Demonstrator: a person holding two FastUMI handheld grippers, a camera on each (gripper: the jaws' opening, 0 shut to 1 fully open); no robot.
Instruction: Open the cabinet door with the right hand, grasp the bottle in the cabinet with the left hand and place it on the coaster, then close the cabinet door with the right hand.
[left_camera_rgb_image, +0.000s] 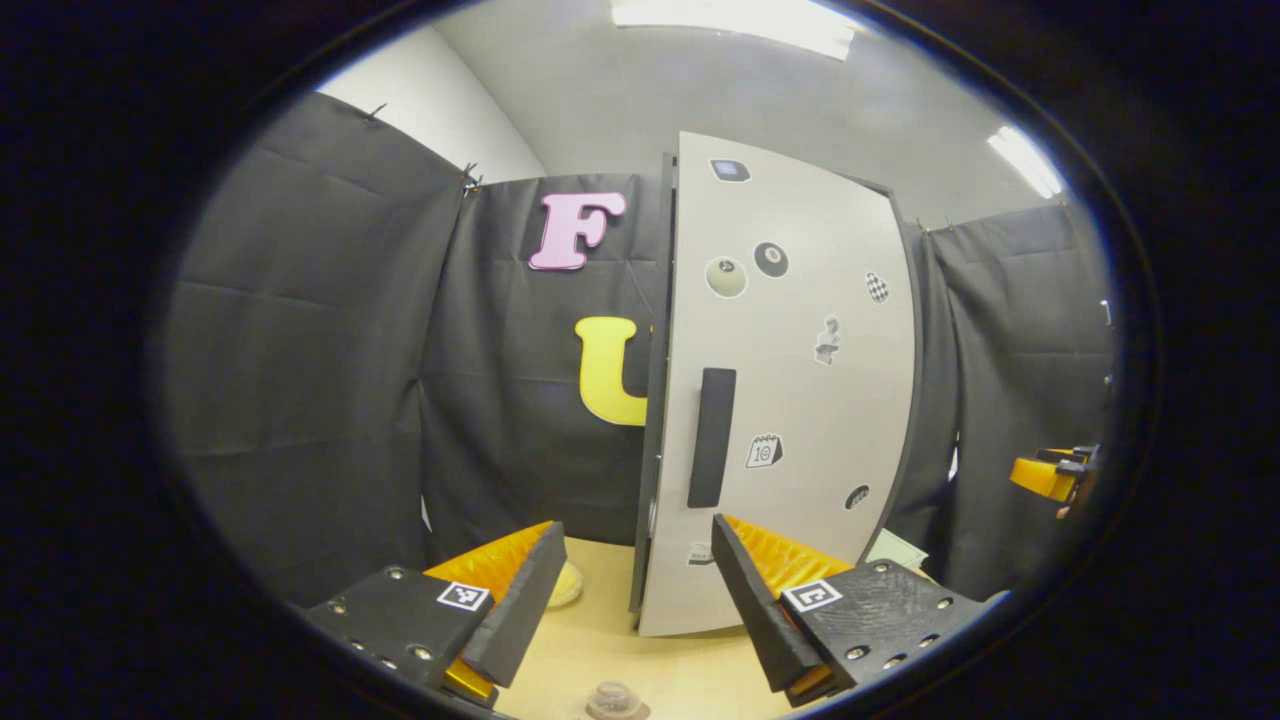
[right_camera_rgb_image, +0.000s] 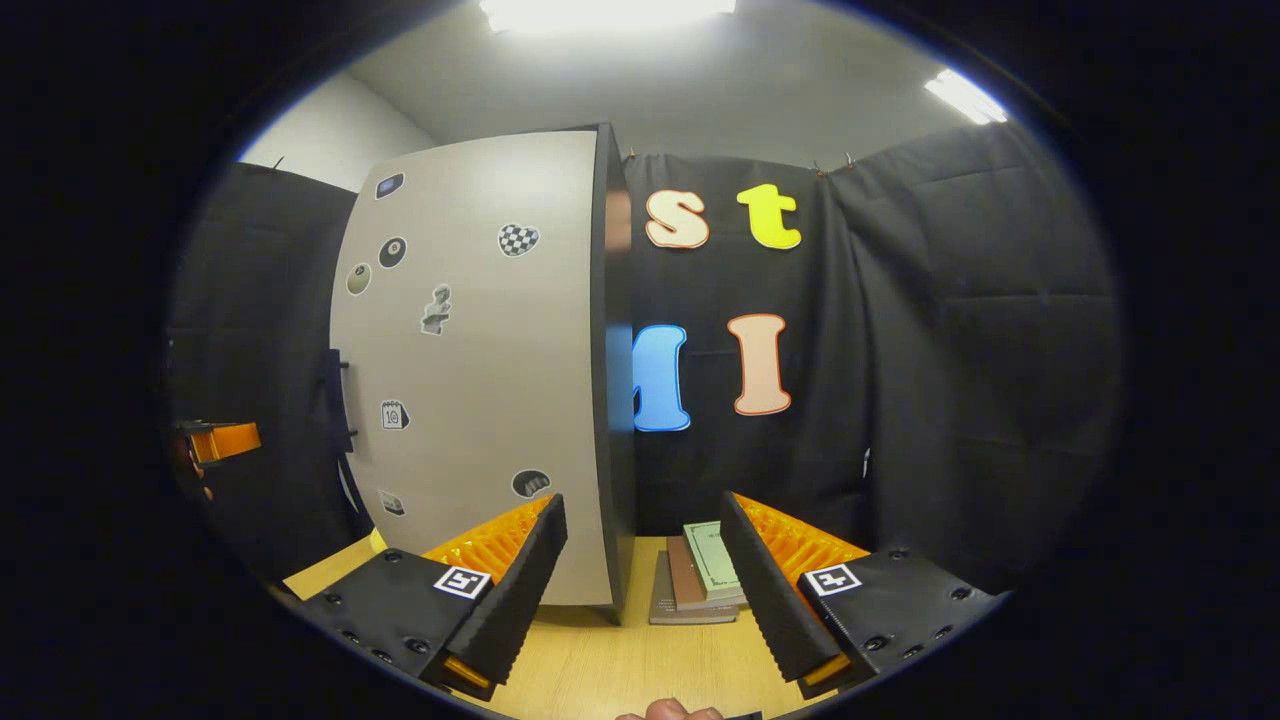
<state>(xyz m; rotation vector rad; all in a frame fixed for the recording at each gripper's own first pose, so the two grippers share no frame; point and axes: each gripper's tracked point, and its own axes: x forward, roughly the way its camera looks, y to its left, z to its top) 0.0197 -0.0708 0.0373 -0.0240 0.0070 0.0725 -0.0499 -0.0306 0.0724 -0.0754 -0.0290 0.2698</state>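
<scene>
**Both grippers held open in front of the shut cabinet door**

In the left gripper view the left gripper (left_camera_rgb_image: 632, 600) sits low over the wooden table (left_camera_rgb_image: 600, 660), its jaws spread wide with nothing between them. Straight ahead stands the cabinet (left_camera_rgb_image: 655, 400), its grey door (left_camera_rgb_image: 800, 400) closed flat against the dark frame. A black vertical handle (left_camera_rgb_image: 711, 437) runs down the door's left side, and small stickers are scattered over the panel. A pale round coaster (left_camera_rgb_image: 566, 583) lies on the table just left of the cabinet's base, partly hidden behind the left finger. At the very near edge of the table a small clear cap-like object (left_camera_rgb_image: 614, 699) shows; what it belongs to cannot be told. Far right in this view, part of the other gripper (left_camera_rgb_image: 1050, 475) is visible.

In the right gripper view the right gripper (right_camera_rgb_image: 642, 590) is also wide open and holds nothing. It faces the cabinet's right edge, with a stack of books (right_camera_rgb_image: 700, 580) on the table just right of the cabinet. The bottle cannot be seen behind the closed door.
</scene>
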